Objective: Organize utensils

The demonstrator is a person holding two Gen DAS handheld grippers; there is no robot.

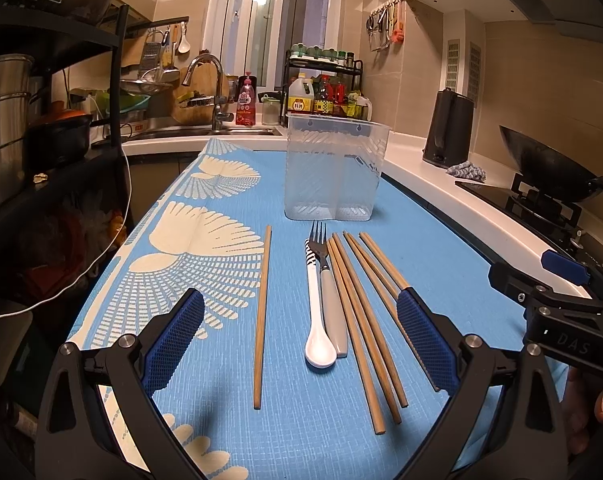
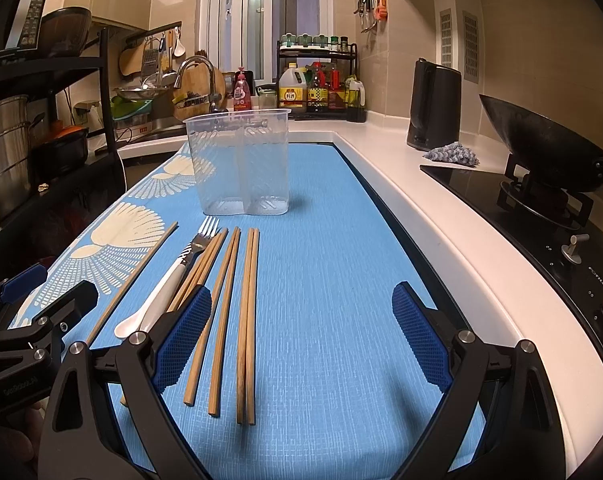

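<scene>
A clear two-compartment plastic holder [image 1: 335, 170] [image 2: 241, 168] stands empty on the blue mat [image 1: 293, 432] [image 2: 333, 320]. In front of it lie a fork [image 1: 328, 280] [image 2: 197, 244], a white spoon [image 1: 316, 320] [image 2: 149, 304], several wooden chopsticks [image 1: 365, 320] [image 2: 247, 320] in a group, and one lone chopstick [image 1: 262, 312] [image 2: 133, 284] to the left. My left gripper [image 1: 301, 336] is open, hovering over the spoon and chopsticks. My right gripper [image 2: 301, 336] is open, empty, over the mat right of the chopsticks.
A white counter [image 2: 441, 216] borders the mat on the right, with a black kettle [image 2: 433, 108], a cloth [image 2: 453, 154] and a wok [image 2: 541, 152] on the stove. A sink and faucet [image 1: 209, 88] and a condiment rack [image 1: 325, 88] are behind. A black shelf [image 1: 61, 128] stands left.
</scene>
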